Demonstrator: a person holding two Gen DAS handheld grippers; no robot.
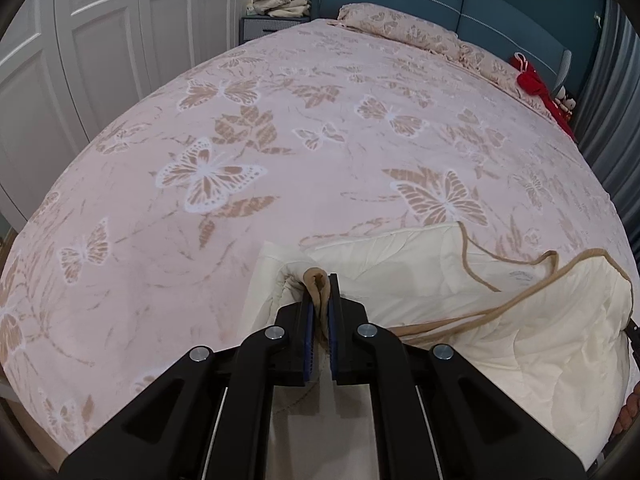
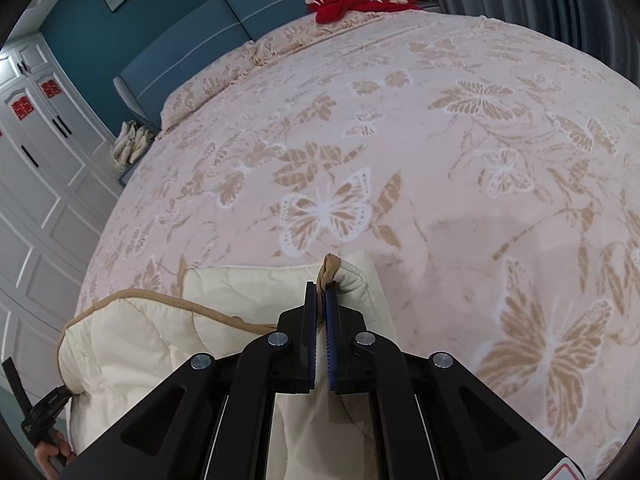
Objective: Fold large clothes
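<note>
A cream quilted garment [image 1: 460, 288] with tan trim lies bunched at the near edge of the bed; it also shows in the right wrist view [image 2: 192, 320]. My left gripper [image 1: 320, 280] is shut on a tan-trimmed edge of it at its left side. My right gripper [image 2: 321, 286] is shut on another tan-trimmed edge at its right side. The left gripper also shows at the lower left of the right wrist view [image 2: 44, 412], held in a hand. Both grippers hold the cloth low over the bed.
The bed [image 1: 280, 140] has a pink butterfly-patterned cover and pillows [image 1: 404, 32] at the blue headboard. A red cloth [image 2: 348, 6] lies at the far corner. White wardrobe doors [image 1: 80, 48] stand on the left. A nightstand with folded cloth [image 1: 280, 2] stands beside the headboard.
</note>
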